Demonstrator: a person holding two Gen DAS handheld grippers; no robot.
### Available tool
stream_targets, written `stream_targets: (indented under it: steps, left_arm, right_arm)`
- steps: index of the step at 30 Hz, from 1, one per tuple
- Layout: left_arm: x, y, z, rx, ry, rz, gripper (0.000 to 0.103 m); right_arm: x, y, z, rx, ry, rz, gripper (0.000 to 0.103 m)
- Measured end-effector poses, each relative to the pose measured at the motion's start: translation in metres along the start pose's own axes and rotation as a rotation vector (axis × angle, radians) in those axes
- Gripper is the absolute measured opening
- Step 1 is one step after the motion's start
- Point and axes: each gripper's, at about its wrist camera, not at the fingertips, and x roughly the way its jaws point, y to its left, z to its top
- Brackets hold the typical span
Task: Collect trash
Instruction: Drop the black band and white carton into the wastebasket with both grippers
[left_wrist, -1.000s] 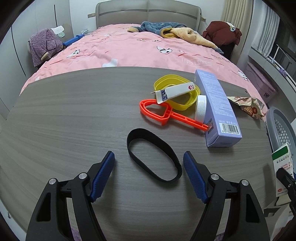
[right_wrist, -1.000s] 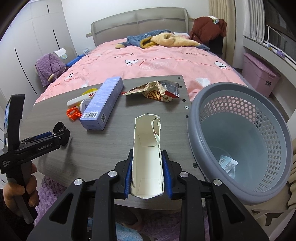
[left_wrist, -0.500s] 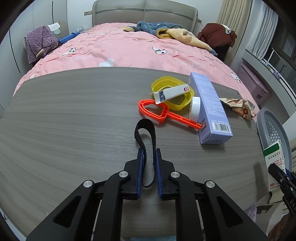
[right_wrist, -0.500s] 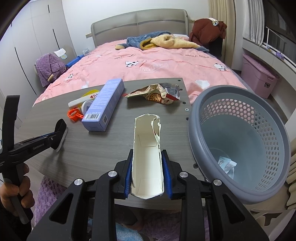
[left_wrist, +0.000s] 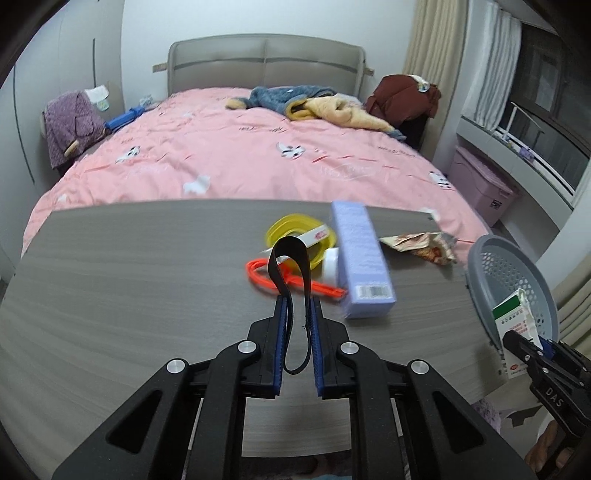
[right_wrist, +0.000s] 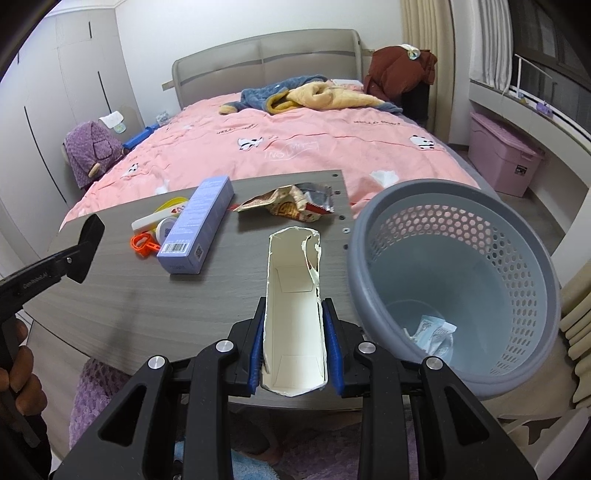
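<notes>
Seen from the left wrist, the left gripper (left_wrist: 297, 308) is clamped on a black elastic band (left_wrist: 289, 271), its blue pads (left_wrist: 281, 332) pinching the loop's two sides together. The band's upper loop stands up past the fingertips, above the grey wooden table (left_wrist: 129, 280), and its lower end hangs down between the pads. Just beyond the band on the table lie an orange plastic tool (left_wrist: 266, 278), a yellow ring-shaped piece (left_wrist: 295, 227) with a white tube (left_wrist: 314, 236) across it, a white cap (left_wrist: 331, 263), and a lilac carton (left_wrist: 364, 262) lying lengthwise. A crumpled snack wrapper (left_wrist: 424, 245) rests near the table's far right corner. At the right edge stands a grey perforated basket (left_wrist: 509, 273), and in front of it the right gripper (left_wrist: 535, 345) holds a green-and-white box (left_wrist: 515, 325). A pink-covered bed (left_wrist: 258, 158) fills the background.

Seen from the right wrist, the right gripper (right_wrist: 294, 343) is closed tight on a torn-open white carton (right_wrist: 293, 314), which juts forward between the pads with its open inside facing the camera. The carton is held above the table's (right_wrist: 129, 295) near edge, just left of the basket (right_wrist: 461, 258), whose bottom holds a scrap of crumpled packaging (right_wrist: 432, 334). The snack wrapper (right_wrist: 291, 205) lies beyond the carton's torn tip, with the lilac carton (right_wrist: 199, 225), orange tool (right_wrist: 142, 245) and white tube (right_wrist: 159, 218) to the left. The left gripper (right_wrist: 86, 247) reaches in from the left edge, held by a person's hand (right_wrist: 18, 369).
</notes>
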Motion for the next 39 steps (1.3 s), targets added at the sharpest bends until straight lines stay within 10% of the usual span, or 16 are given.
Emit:
stream_targets:
  steps: [16,39]
  left_arm:
    - [0.019,-0.137,0.023,0.230,0.028,-0.240,0.012]
    - [0.081,-0.279,0.015,0.438,0.167,-0.348,0.016]
  right_arm:
    - [-0.016,-0.092,0.005,0.148,-0.042,-0.123,0.028]
    - [0.002,-0.188,0.006,0.283,-0.012,-0.142,0.030]
